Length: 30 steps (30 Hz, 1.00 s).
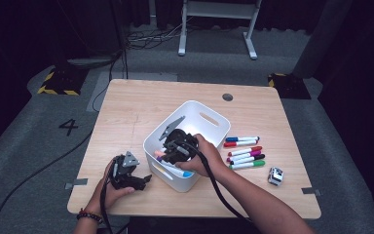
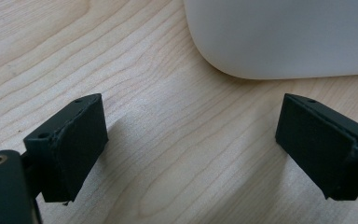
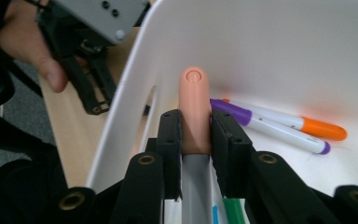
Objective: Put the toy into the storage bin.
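Right claw [image 3: 196,133] clamps the peach-capped marker [image 3: 195,107] inside the white bin [image 3: 279,42]; left claw [image 2: 191,140] gapes wide.

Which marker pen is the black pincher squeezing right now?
The peach-capped marker with the grey barrel, clamped in the right gripper inside the white bin. The purple-capped and orange-capped markers lie loose on the bin's floor.
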Tool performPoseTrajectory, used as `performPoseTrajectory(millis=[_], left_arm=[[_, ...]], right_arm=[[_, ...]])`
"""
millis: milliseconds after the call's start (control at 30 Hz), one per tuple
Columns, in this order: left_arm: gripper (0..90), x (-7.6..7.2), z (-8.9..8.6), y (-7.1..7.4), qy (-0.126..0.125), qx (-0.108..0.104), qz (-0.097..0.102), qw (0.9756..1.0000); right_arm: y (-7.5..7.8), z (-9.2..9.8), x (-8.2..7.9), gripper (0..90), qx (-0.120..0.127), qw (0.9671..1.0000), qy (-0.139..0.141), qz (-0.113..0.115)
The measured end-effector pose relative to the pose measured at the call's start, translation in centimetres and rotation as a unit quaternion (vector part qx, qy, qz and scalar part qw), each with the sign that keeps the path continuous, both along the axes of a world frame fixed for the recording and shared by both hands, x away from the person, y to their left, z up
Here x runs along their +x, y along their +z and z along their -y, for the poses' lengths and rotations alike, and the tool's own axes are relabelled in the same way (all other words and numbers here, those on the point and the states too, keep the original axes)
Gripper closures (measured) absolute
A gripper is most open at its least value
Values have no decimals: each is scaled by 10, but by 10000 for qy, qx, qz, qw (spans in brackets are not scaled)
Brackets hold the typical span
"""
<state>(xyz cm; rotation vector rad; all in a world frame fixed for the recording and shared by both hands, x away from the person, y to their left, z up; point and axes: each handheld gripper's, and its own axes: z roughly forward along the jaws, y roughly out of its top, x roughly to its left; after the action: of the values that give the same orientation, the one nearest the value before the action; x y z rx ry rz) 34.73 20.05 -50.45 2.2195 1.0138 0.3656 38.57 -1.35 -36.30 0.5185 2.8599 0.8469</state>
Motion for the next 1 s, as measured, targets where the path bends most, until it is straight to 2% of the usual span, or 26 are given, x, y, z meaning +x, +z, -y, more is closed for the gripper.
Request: performPoseTrajectory(millis=[67,100,167,433,500,667,767,833,867,933,1000], left_arm=[[91,0,0,0,-2,-6,-2,10000],[91,0,0,0,-3,-7,1,10000],[91,0,0,0,-4,-5,0,10000],[91,0,0,0,-2,-2,5,10000],[91,0,0,0,-3,-3,4,10000],[92,0,0,0,-10,-1,7,10000],[92,0,0,0,-8,-1,5,10000],[92,0,0,0,-7,-1,5,10000],[92,0,0,0,-8,-1,4,10000],[92,0,0,0,-7,-3,5,10000],[92,0,0,0,0,-10,4,10000]], right_arm=[[1,-2,-7,742,-43,9999,-86,-127],[0,-3,-6,740,0,10000,72,4],[-1,-4,-7,739,0,9999,134,25],[0,-9,-9,738,-33,10000,30,-11],[0,-9,-7,735,51,10000,3,-35],[-1,-8,-8,676,-27,9997,-172,-153],[-2,-5,-8,672,30,9996,-240,-146],[-2,-3,-6,658,56,9999,-156,-31],[-2,-2,-7,652,44,9997,-239,-72],[0,4,-5,644,155,9997,-155,54],[1,8,-5,632,190,9996,-190,58]])
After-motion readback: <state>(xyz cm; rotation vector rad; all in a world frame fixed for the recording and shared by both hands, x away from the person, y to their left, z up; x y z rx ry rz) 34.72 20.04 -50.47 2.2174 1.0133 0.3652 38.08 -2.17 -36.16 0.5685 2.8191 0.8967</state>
